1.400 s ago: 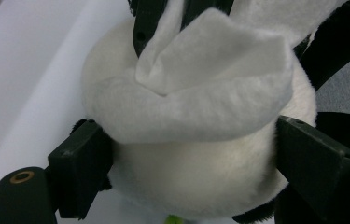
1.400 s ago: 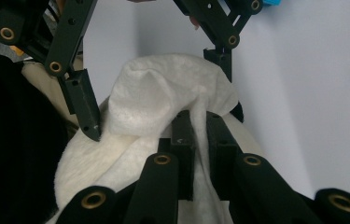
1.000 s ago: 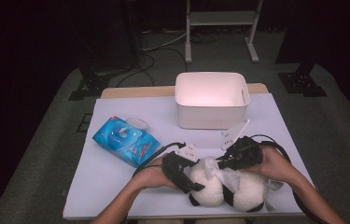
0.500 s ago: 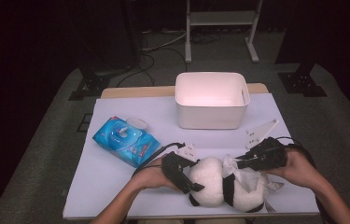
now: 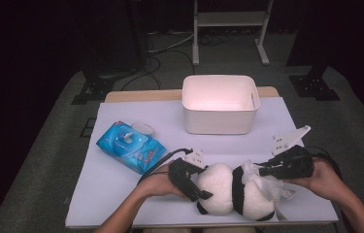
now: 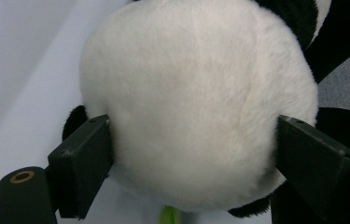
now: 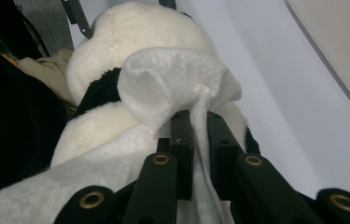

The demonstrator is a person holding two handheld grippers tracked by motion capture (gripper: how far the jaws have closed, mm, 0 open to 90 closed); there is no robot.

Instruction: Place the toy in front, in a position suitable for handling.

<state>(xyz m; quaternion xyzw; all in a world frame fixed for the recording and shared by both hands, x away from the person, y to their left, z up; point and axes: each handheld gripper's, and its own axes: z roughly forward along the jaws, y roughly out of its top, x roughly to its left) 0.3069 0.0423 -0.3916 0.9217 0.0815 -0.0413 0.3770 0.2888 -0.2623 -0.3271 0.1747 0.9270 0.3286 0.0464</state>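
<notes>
Right gripper (image 5: 263,171) has shifted rightward off the panda, dragging its pinched white wet wipe (image 7: 172,84)
Left gripper (image 5: 195,183) clamps the black-and-white plush panda's (image 5: 233,191) round head; panda lies at near table edge

A white-topped table (image 5: 121,194) stands on grey carpet (image 5: 39,160) in a dark room.

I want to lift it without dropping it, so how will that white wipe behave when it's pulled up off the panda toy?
Probably floppy: the wipe bunches and folds where the right gripper pinches it. Likely very light, since it drapes loosely over the plush panda. It may drag or cling on the fur, which the left gripper steadies.
</notes>
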